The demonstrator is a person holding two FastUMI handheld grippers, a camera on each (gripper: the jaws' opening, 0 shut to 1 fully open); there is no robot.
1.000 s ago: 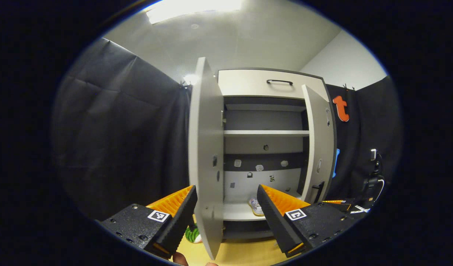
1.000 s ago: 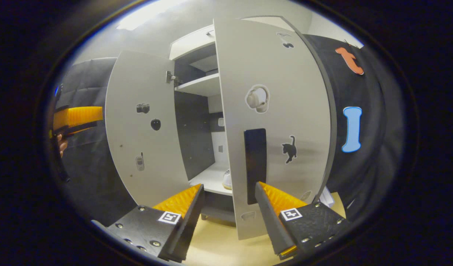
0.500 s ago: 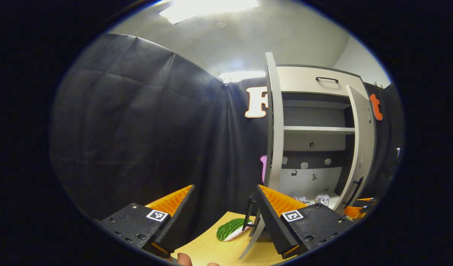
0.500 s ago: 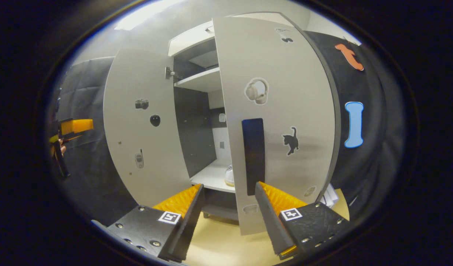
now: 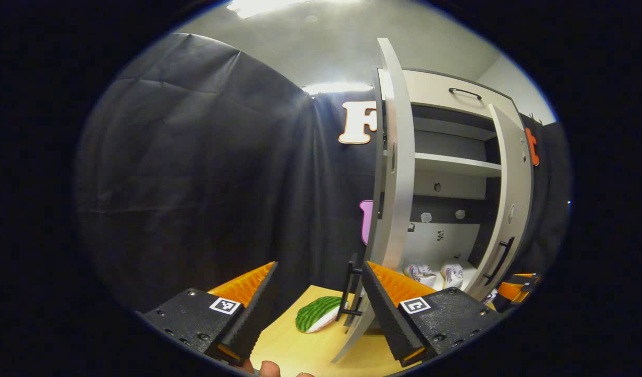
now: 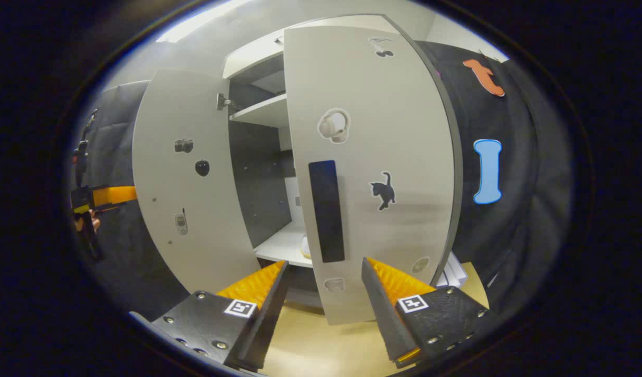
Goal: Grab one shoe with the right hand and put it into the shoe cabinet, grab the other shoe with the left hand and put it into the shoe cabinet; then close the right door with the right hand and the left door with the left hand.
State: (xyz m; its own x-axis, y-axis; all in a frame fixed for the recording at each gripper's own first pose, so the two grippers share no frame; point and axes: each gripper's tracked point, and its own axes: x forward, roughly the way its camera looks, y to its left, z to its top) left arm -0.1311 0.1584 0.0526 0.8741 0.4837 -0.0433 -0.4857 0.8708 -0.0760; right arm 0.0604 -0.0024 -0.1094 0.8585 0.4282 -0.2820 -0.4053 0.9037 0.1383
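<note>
Both my grippers, left point(image 5: 317, 293) and right point(image 6: 323, 293), are spread and empty. Two shoes point(image 5: 435, 272) sit on the cabinet's point(image 5: 446, 136) bottom shelf, so stowing looks done. Right door point(image 6: 373, 173) and left door point(image 5: 391, 173) stand open, not yet closed.

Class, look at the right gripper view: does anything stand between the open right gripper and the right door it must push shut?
Nothing visible does. The right gripper is open, directly facing the right door, with only bare floor below the gap.
</note>
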